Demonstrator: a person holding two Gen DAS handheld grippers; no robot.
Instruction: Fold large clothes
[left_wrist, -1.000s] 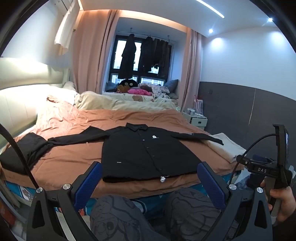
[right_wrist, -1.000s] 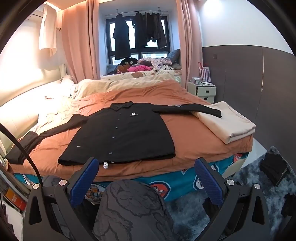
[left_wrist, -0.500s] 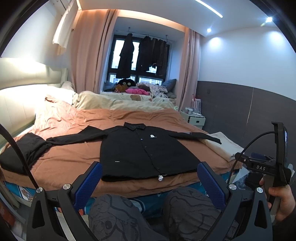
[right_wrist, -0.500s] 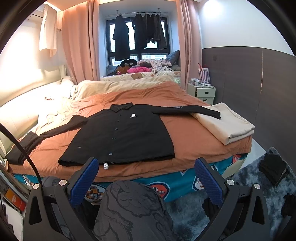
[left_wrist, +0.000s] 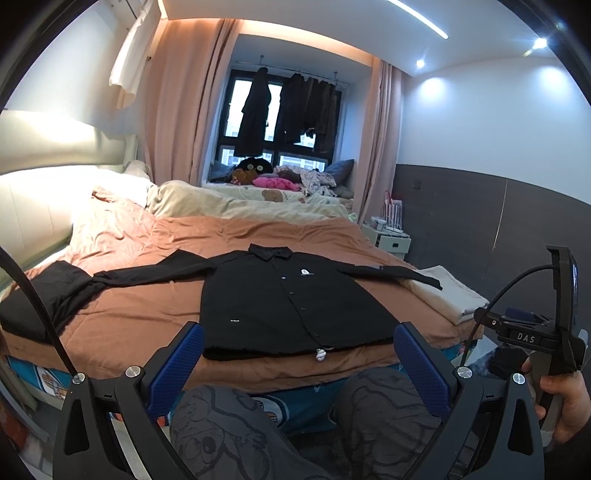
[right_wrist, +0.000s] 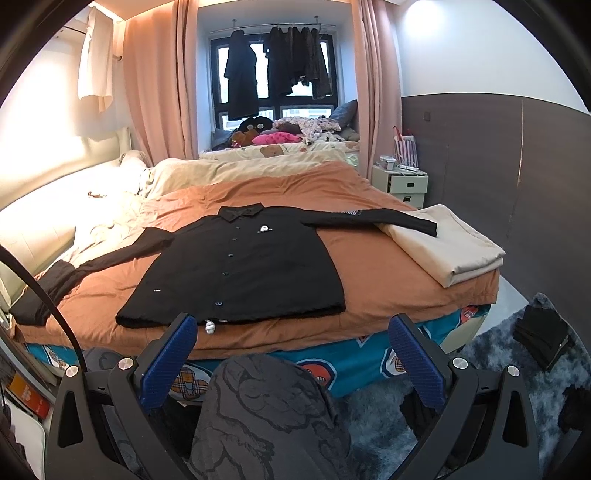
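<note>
Spread flat and face up on the orange-brown bedspread (left_wrist: 147, 306), near the foot edge of the bed: a black button-front shirt (left_wrist: 291, 310), collar toward the window, both long sleeves stretched out to the sides. One sleeve (right_wrist: 373, 218) draped with its cuff over a folded cream sheet (right_wrist: 454, 247) at the bed's corner; the other sleeve (left_wrist: 147, 273) running off toward a dark bundle of cloth (left_wrist: 44, 299) at the opposite edge. Small white tag or toggle (left_wrist: 320, 355) dangling at the hem. Left gripper (left_wrist: 298, 363) and right gripper (right_wrist: 291, 350) both held wide, blue pads apart, gripping nothing, hanging short of the bed above patterned grey trousers (right_wrist: 266, 417) on the operator's knees. Folding apparently not begun. Fabric judged light, limp and prone to sagging or bunching once lifted, so no stiffness to count on; probably not slippery on the cotton-like spread. Likely best holds: a pinch at a cuff or shoulder seam to carry a sleeve across the chest, or the two hem corners together to bring the bottom up. Buttons along the placket best avoided between the pads.
</note>
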